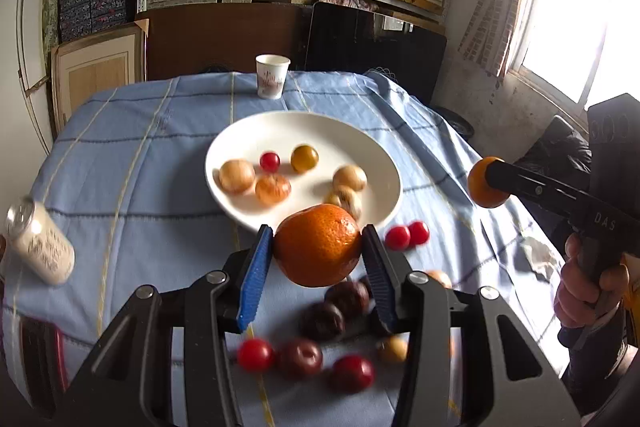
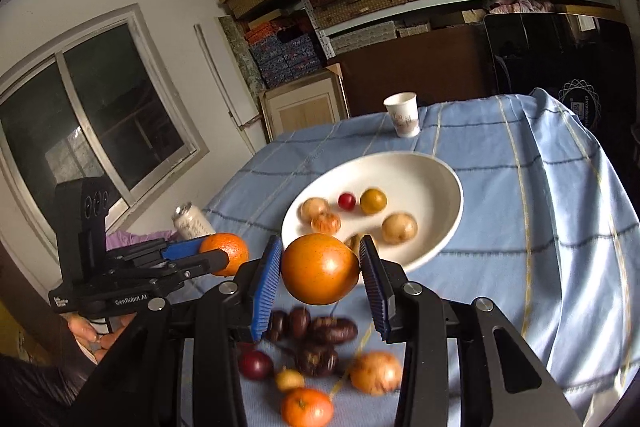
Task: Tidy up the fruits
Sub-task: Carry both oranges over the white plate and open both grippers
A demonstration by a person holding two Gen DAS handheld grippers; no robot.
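Fruit is partly sorted: several pieces lie on the white plate mid-counter. Left gripper fingers hold an orange, right gripper fingers hold another orange fruit, both raised just near of it. Plums and tomatoes remain on the near cloth.

Window glare, motion blur, fisheye warp

A table under a blue checked cloth carries a white plate, a paper cup behind it, a tilted can at left, and loose fruits in front of the plate.
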